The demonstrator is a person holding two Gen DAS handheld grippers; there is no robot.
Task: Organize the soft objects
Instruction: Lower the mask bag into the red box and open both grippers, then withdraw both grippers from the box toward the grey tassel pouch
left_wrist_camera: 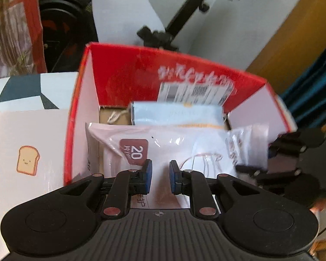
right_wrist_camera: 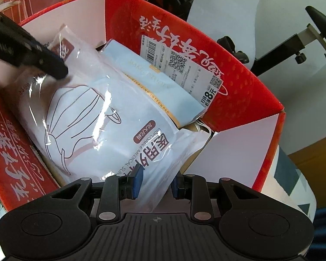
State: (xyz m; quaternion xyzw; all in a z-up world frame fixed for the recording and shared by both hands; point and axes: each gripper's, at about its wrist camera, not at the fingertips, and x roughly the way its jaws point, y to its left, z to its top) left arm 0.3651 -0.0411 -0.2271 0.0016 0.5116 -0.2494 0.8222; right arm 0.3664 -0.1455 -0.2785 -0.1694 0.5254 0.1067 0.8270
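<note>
Left gripper: clamped on mask pack.
Right gripper: pinching pack's corner.
Risk: slick film slipping, pack snagging box flap.

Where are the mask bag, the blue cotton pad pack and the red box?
mask bag [right_wrist_camera: 102,117]: right wrist view, on its drawn mask.
blue cotton pad pack [right_wrist_camera: 141,69]: right wrist view, on its blue front.
red box [right_wrist_camera: 245,100]: right wrist view, on its far inner wall.

The mask pack hides most of the cotton pad pack and the box's floor.
</note>
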